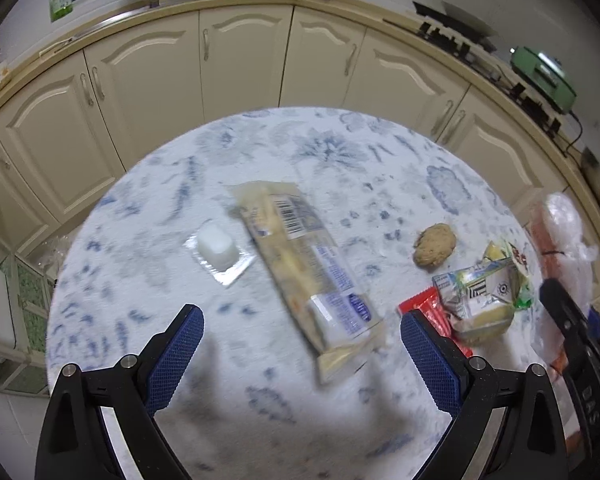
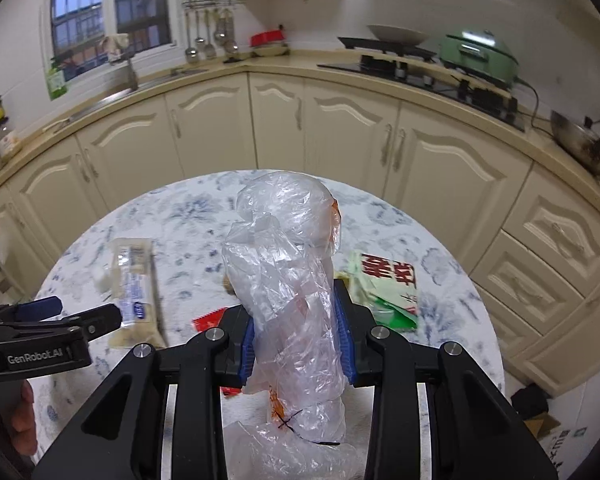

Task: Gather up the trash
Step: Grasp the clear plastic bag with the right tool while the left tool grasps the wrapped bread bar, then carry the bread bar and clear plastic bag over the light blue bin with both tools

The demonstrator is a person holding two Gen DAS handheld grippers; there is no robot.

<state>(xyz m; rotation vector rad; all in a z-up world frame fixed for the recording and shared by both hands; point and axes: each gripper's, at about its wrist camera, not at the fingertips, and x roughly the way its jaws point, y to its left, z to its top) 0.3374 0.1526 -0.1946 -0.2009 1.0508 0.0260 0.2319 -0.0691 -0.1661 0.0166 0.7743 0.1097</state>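
counter [image 1: 260, 420]: round, blue-floral cloth; carries all the trash.
clear plastic bag [image 2: 288, 280]: crumpled, w/ orange inside; clamped between pads of right hand-held gripper [image 2: 298, 328], raised above near-right part of counter.
right hand-held gripper: jaws narrow, both blue pads pressing on bag.
left hand-held gripper [image 1: 302, 330]: jaws wide apart, nothing between pads; hovers over near edge, long wrapper's near end just ahead of it.
long wrapper [image 1: 304, 272]: clear/beige w/ barcode, lies flat at centre, running diagonally far-to-near.
green-white packet [image 1: 488, 292]: crumpled, near right edge; partly on top of red wrapper [image 1: 424, 304].
small white cup [image 1: 216, 246]: upside down on its clear rim, left of long wrapper, not touching it.
brown lump [image 1: 434, 244]: crumbly, right of centre, apart from the packet.
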